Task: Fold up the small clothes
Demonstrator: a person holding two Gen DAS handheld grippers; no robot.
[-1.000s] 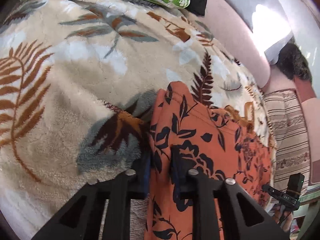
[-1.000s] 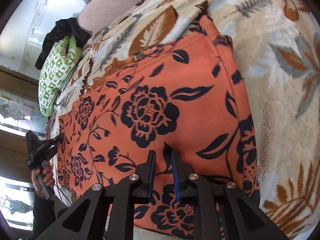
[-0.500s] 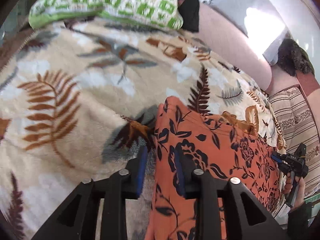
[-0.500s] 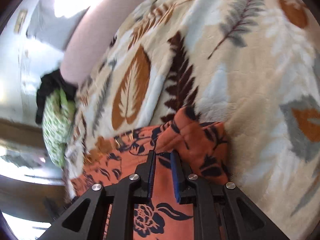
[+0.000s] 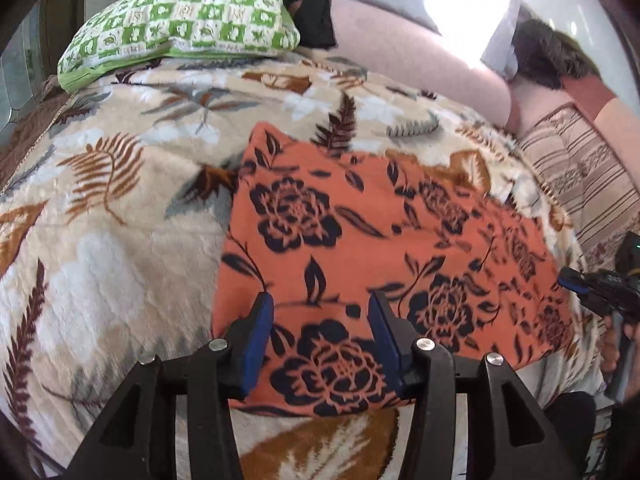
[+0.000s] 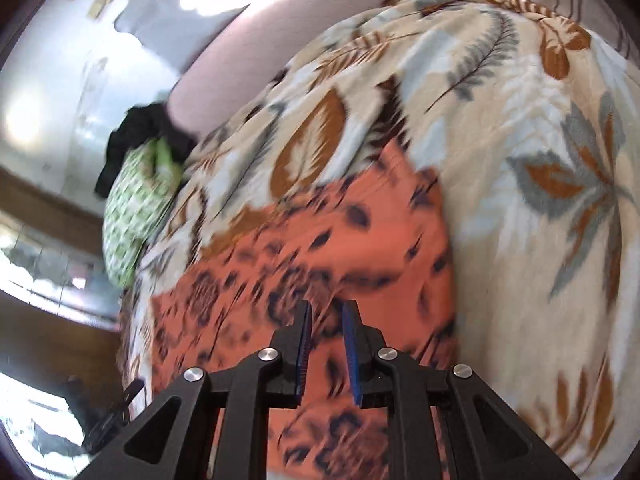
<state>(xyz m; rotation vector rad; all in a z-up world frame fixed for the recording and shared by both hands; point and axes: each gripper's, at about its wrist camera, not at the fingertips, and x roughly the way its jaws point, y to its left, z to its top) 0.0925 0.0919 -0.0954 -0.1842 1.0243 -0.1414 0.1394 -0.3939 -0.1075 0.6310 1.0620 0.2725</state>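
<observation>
An orange cloth with dark flowers (image 5: 360,248) lies spread flat on a beige leaf-print blanket (image 5: 100,240). My left gripper (image 5: 322,304) is open and empty, raised above the cloth's near left part. In the right wrist view the same orange cloth (image 6: 320,248) is blurred by motion. My right gripper (image 6: 326,312) hovers over it with the jaws a small gap apart and nothing between them. The right gripper also shows at the far right of the left wrist view (image 5: 600,288), near the cloth's right edge.
A green checked pillow (image 5: 180,28) with a black garment (image 5: 308,4) lies at the head of the bed. A pink bolster (image 5: 420,60) and a striped cushion (image 5: 580,172) line the far side. The pillow also shows in the right wrist view (image 6: 136,208).
Both grippers let go of the orange cloth and pulled back upward. The left jaws opened wide, the right only slightly. The cloth now lies folded flat on the blanket.
</observation>
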